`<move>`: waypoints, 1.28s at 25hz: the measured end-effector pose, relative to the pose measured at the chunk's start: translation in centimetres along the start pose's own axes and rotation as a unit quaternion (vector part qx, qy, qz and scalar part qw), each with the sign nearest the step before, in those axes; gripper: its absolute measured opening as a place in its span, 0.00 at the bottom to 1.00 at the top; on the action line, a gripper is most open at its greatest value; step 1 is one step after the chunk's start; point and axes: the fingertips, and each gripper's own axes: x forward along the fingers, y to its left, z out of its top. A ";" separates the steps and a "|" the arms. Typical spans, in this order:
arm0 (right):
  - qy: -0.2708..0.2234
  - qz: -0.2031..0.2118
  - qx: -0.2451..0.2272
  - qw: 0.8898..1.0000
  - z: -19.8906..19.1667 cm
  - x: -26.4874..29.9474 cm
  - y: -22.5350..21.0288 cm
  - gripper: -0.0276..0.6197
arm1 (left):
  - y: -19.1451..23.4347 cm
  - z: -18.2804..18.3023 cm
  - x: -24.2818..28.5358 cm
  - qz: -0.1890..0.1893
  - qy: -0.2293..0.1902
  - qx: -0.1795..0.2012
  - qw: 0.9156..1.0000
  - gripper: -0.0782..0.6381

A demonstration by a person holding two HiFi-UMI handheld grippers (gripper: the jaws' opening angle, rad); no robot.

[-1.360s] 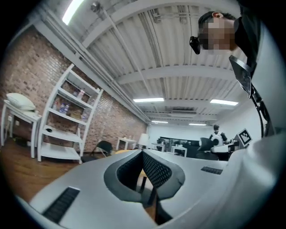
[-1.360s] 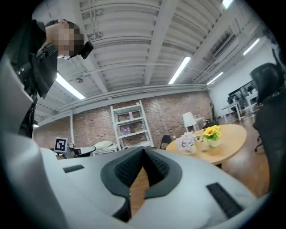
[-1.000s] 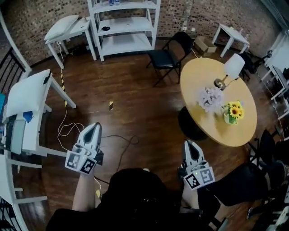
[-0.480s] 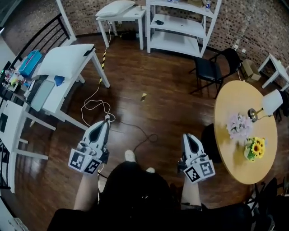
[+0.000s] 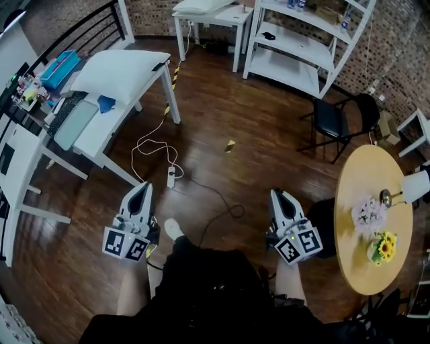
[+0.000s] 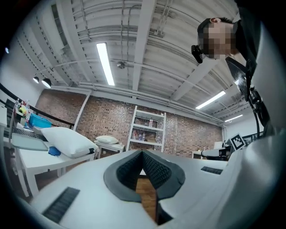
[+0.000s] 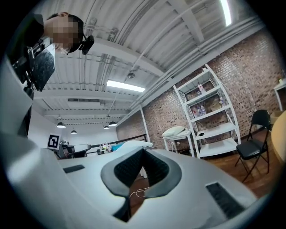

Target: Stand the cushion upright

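Observation:
A white cushion [image 5: 121,67] lies flat on a white table [image 5: 107,131] at the upper left of the head view. It also shows at the left of the left gripper view, cushion [image 6: 67,141], and small beyond the jaws in the right gripper view, cushion [image 7: 132,145]. My left gripper [image 5: 142,190] and right gripper [image 5: 277,195] are held out over the wooden floor, far short of that table. Both are shut with nothing between their jaws. A second white cushion [image 5: 201,7] rests on a farther small table.
A white shelf unit [image 5: 302,40] stands at the back, with a black folding chair [image 5: 332,121] beside it. A round yellow table [image 5: 366,262] with flowers and a lamp is at the right. A power strip [image 5: 170,177] and cables lie on the floor ahead.
The whole view has swung left: the table with the cushion has come nearer and more central, and the round table has slid to the right edge. Both grippers stay shut and empty.

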 end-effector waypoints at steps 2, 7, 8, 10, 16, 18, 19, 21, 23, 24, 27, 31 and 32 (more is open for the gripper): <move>0.000 0.004 -0.006 1.000 0.0 3.9 1.2 0.05 | 3.7 0.4 0.8 0.003 -0.013 0.000 1.000 0.11; 0.005 0.055 -0.029 0.998 -0.7 15.8 7.1 0.05 | 14.0 3.0 1.5 0.021 -0.044 0.025 0.999 0.11; 0.007 0.071 -0.033 0.997 -0.8 18.3 8.4 0.05 | 16.1 3.7 1.4 0.032 -0.049 0.031 0.998 0.11; 0.013 0.104 -0.034 0.994 -0.9 23.3 11.1 0.05 | 20.5 5.3 0.7 0.063 -0.056 0.038 0.996 0.11; 0.029 0.175 -0.040 0.983 -1.3 34.7 18.2 0.05 | 31.4 8.7 -3.0 0.150 -0.069 0.045 0.985 0.11; 0.042 0.184 -0.047 0.981 -1.9 37.0 19.3 0.05 | 33.6 9.1 -3.2 0.159 -0.077 0.039 0.984 0.11; 0.049 0.183 -0.049 0.981 -2.1 37.9 19.3 0.05 | 34.3 9.3 -3.0 0.160 -0.082 0.033 0.983 0.11; 0.057 0.171 -0.049 0.982 -2.2 39.5 18.5 0.05 | 35.6 8.8 -2.5 0.168 -0.078 0.032 0.982 0.11; 0.058 0.158 -0.046 0.985 -2.0 40.9 17.2 0.05 | 36.4 8.0 -1.5 0.170 -0.068 0.032 0.983 0.11; 0.058 0.154 -0.045 0.985 -1.9 41.6 16.6 0.05 | 36.7 7.6 -0.9 0.170 -0.065 0.031 0.983 0.11; 0.058 0.157 -0.042 0.985 -1.8 44.0 14.9 0.05 | 37.6 6.5 1.2 0.173 -0.058 0.025 0.983 0.11; 0.050 0.168 -0.027 0.984 -1.6 47.6 11.2 0.05 | 38.6 5.2 5.5 0.187 -0.051 0.035 0.980 0.11; 0.047 0.169 -0.020 0.984 -1.4 48.5 9.5 0.05 | 38.7 4.9 7.1 0.192 -0.051 0.044 0.979 0.11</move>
